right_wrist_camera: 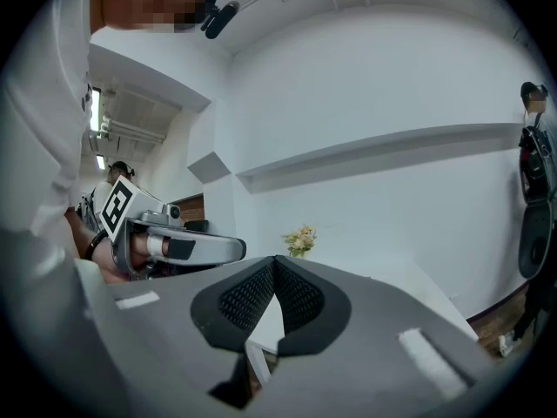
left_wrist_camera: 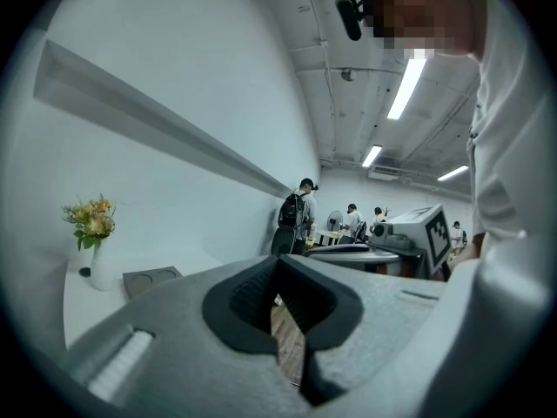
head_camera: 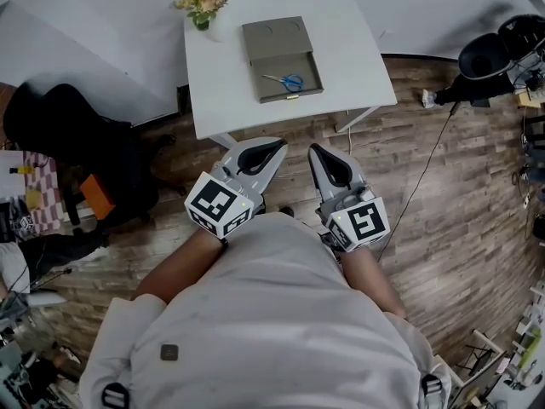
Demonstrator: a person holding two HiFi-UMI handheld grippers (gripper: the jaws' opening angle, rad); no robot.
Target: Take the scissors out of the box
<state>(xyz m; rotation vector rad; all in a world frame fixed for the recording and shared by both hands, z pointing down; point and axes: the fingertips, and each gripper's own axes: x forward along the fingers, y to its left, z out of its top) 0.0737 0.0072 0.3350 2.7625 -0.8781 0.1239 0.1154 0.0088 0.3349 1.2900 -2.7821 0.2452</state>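
A white rectangular table point(head_camera: 213, 83) stood at the top of the head view. A strip of brown wood-plank floor point(head_camera: 460, 228) lay open between its near edge and the person. A bulky black bag point(head_camera: 77, 143) crowded the floor on the left. Dark equipment point(head_camera: 490, 58) and a thin cable point(head_camera: 423, 177) sat on the right.

On the table lay a flat grey-brown box point(head_camera: 274, 41) with its shallow drawer pulled out toward the near edge. A pair of blue-handled scissors point(head_camera: 287, 81) lay inside that drawer. A white vase of pale yellow flowers point(head_camera: 203, 2) stood near the box, at the table's far left corner.

The left hand-held gripper point(head_camera: 279, 146) and the right hand-held gripper point(head_camera: 315, 150) were side by side close to the person's body. Both pointed toward the table and were well apart from it. Each had its jaws closed tip to tip, with nothing between them.

The person's white shirt point(head_camera: 272, 313) covered most of both forearms. In the left gripper view only the box's top showed, and the scissors were out of sight. In the right gripper view that gripper's own grey body hid the box. The people far off in the room were too small to make out.
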